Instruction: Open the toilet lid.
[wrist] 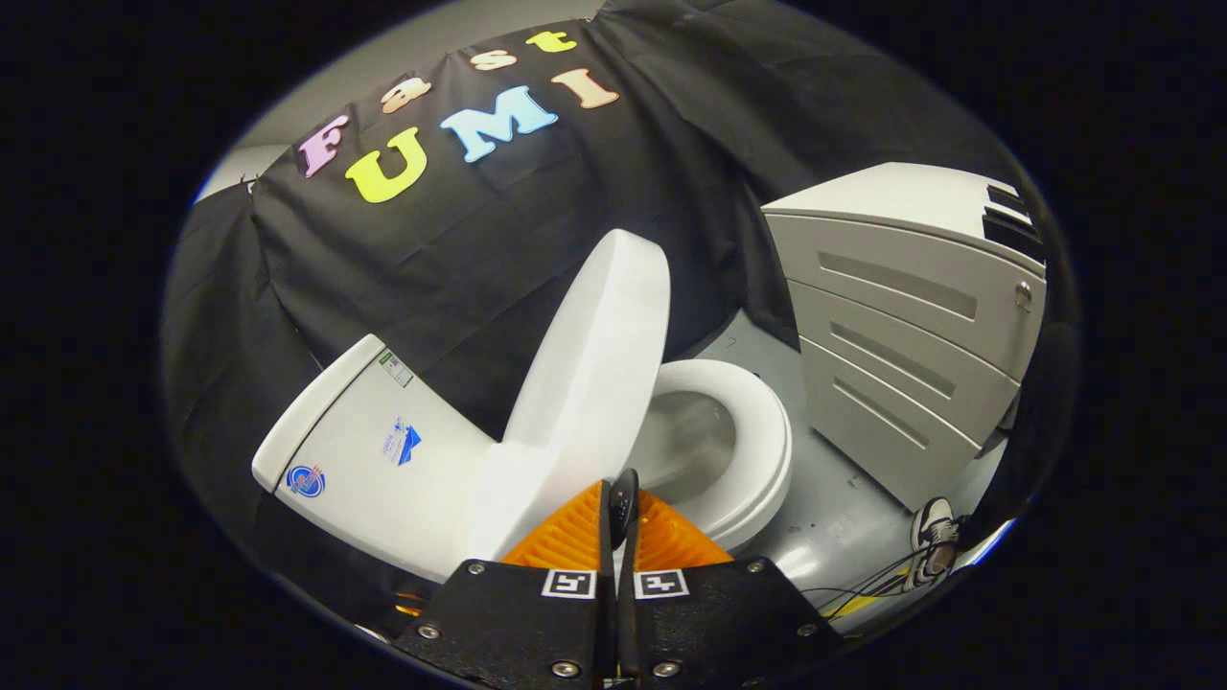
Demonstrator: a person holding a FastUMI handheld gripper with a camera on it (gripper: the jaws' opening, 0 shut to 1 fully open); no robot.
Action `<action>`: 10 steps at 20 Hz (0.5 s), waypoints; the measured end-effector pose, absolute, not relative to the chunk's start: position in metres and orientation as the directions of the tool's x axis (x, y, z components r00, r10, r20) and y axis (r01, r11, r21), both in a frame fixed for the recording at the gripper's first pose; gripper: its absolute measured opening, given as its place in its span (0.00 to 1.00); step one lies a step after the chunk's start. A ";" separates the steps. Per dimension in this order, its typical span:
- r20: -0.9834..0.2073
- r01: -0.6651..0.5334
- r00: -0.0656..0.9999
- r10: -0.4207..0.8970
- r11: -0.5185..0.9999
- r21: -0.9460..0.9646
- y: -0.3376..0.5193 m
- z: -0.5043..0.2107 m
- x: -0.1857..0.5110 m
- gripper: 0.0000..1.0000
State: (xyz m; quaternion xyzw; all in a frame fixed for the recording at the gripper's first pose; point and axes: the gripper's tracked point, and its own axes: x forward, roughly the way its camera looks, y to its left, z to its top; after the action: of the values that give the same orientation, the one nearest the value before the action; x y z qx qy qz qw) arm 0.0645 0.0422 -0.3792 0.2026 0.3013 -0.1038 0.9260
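Now | claw (620, 498) pressed together, tilted | toilet lid (590, 364) raised just ahead of fingers

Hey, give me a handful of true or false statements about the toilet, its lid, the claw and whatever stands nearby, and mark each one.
1. The toilet lid is raised off the seat. True.
2. The claw is wide open. False: its fingers stand close together, with just a narrow gap between them, right at the lid's lower edge.
3. The toilet seat is lifted together with the lid. False: the seat lies down on the bowl.
4. A grey drawer cabinet stands beyond the bowl, opposite the tank. True.
5. A shoe rests on top of the cabinet. False: it is down on the floor near the cabinet's corner.
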 end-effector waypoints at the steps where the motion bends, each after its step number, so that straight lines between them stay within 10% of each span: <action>1: -0.599 0.316 0.797 -0.075 0.897 0.309 0.044 -0.377 0.066 0.00; 10: -0.585 0.285 0.802 -0.120 0.937 0.199 0.063 -0.358 0.072 0.00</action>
State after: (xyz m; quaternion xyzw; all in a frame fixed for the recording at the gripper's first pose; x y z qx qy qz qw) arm 0.0718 0.0629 -0.3580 0.1402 0.2956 -0.1078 0.9388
